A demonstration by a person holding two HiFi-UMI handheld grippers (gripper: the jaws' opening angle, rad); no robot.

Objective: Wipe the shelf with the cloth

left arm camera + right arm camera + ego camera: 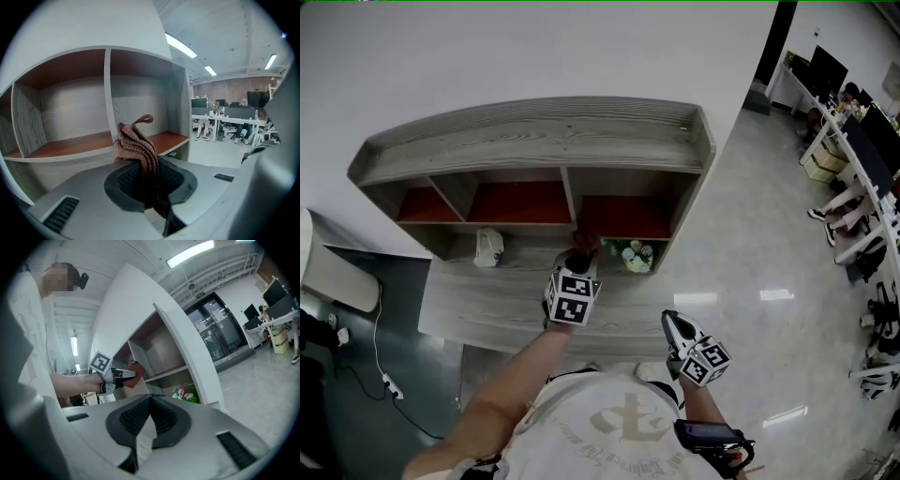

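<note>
Pinched hard between the jaws of my left claw (151,187) is the cloth (136,145), a brownish knitted bundle that stands up out of the grip with one loop curling off its top. The jaws are clamped on its lower part, so I have it firmly.

From the head view, I am holding it up at the shelf (534,141), near the front edge of the divider (110,93) between the middle compartment (520,202) and the right compartment (623,216). Whether the cloth is touching wood or hanging just short of it, I cannot tell from any view.

My right claw (150,401) hangs low by my side, well apart from the shelf, its jaws pressed together at the tips with nothing between them.

As for progress, I judge the picking-up to be done and the wiping to be at its start at most. The reddish compartment floors show no mark that tells wiped from unwiped. Left to do, as I see it: all three compartments, the top board, and perhaps the lower level, where a white object (488,247) and some flowers (635,255) stand above the desk (478,314) and would need working around.
</note>
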